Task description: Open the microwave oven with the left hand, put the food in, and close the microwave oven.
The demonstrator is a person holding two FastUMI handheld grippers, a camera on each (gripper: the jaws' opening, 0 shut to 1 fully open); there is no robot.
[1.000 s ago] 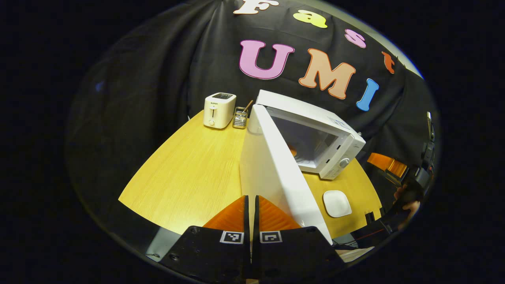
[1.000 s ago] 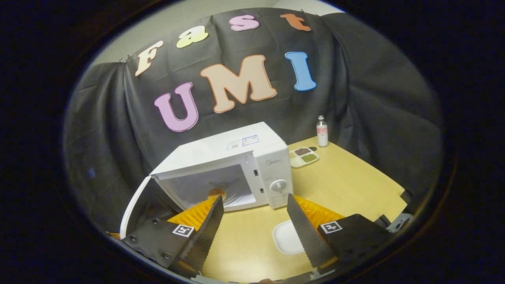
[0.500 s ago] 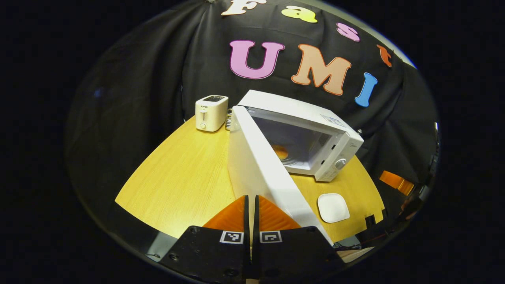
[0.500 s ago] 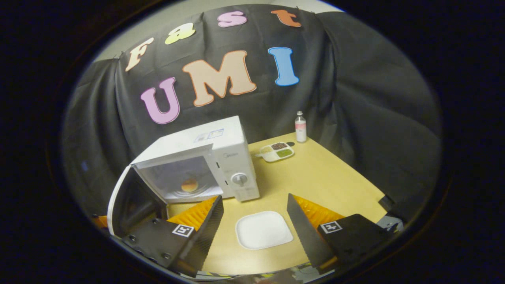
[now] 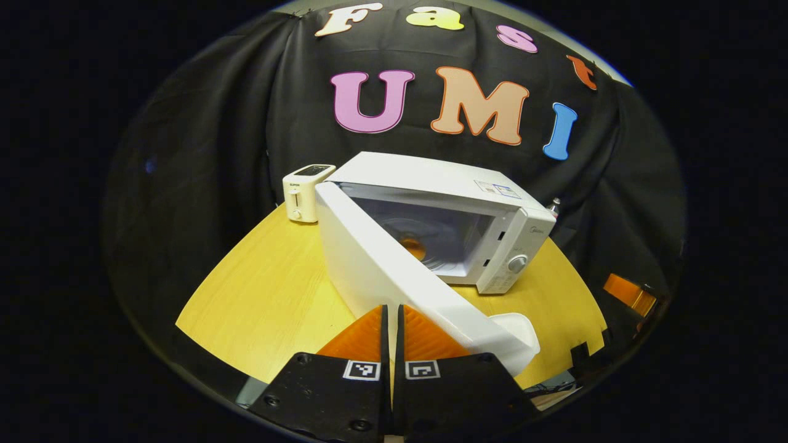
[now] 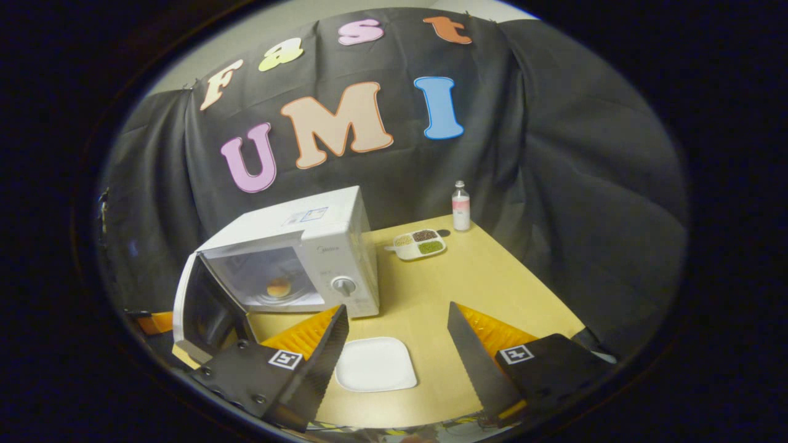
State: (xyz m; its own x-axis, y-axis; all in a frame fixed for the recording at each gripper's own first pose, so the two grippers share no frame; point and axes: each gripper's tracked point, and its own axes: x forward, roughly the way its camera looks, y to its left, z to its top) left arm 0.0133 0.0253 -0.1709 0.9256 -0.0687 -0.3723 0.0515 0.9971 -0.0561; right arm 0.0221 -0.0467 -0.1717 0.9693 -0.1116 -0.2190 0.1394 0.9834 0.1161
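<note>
A white microwave (image 5: 443,184) (image 6: 320,237) stands at the back of the wooden table with its door (image 5: 394,277) (image 6: 206,301) swung partly open. A round bun (image 5: 414,246) (image 6: 278,286) lies on the turntable inside. My left gripper (image 5: 391,332) is shut with nothing between its fingers, just behind the door's outer face; whether it touches the door I cannot tell. My right gripper (image 6: 394,351) stands open and holds nothing, low over the table's near edge above a white square plate (image 6: 375,364) (image 5: 520,326).
A cream toaster (image 5: 305,192) stands left of the microwave. A divided dish of grains (image 6: 420,242) and a small bottle (image 6: 460,206) sit at the back right. Bare wooden table (image 6: 492,277) (image 5: 265,295) spreads to either side. The other gripper (image 5: 628,294) shows at the right edge.
The door has swung further toward closed, with my left gripper following it. My right gripper has drawn back from the oven and now hangs over the plate. The bun stays inside.
</note>
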